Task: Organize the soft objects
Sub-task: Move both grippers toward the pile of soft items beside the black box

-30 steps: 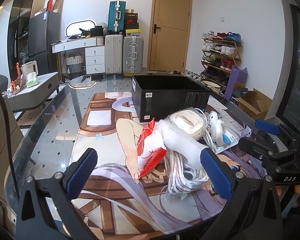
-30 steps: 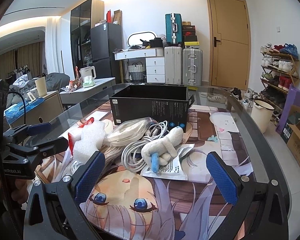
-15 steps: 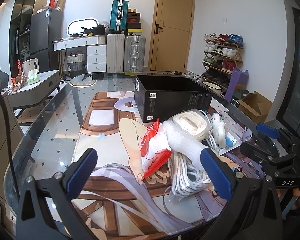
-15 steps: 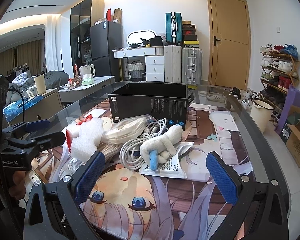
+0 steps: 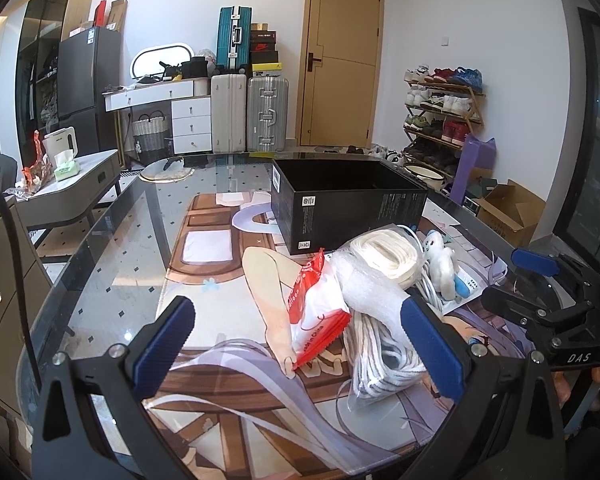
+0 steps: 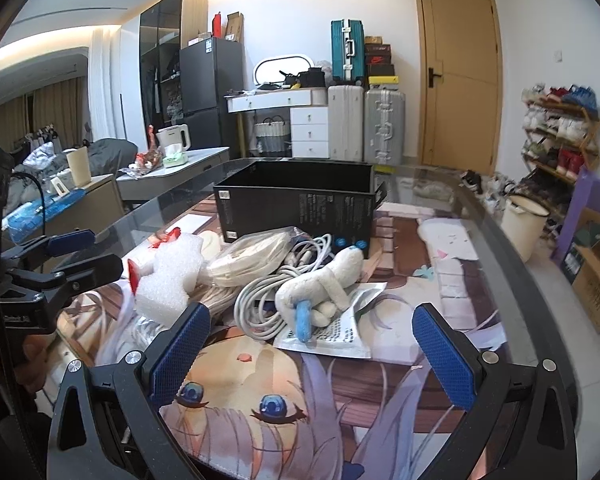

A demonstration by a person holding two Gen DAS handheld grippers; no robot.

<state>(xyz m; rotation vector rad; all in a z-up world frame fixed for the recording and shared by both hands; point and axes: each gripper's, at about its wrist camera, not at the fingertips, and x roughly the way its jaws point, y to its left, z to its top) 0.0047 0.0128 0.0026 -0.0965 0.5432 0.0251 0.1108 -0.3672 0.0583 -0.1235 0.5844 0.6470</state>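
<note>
A pile of soft things lies on the printed mat in front of an open black box. It holds a red and white packet, white foam, a bagged white rope coil, a bagged cable bundle, a grey cable and a white plush toy with a blue tip. My left gripper is open, just short of the packet. My right gripper is open, just short of the plush toy.
A flat printed pouch lies under the plush toy. The glass table edge curves at left. Behind the table stand suitcases, a door, a shoe rack and a cardboard box on the floor.
Both grippers have drifted slightly back and up, so the pile sits a little farther off. Both stay open. The objects have not moved.
</note>
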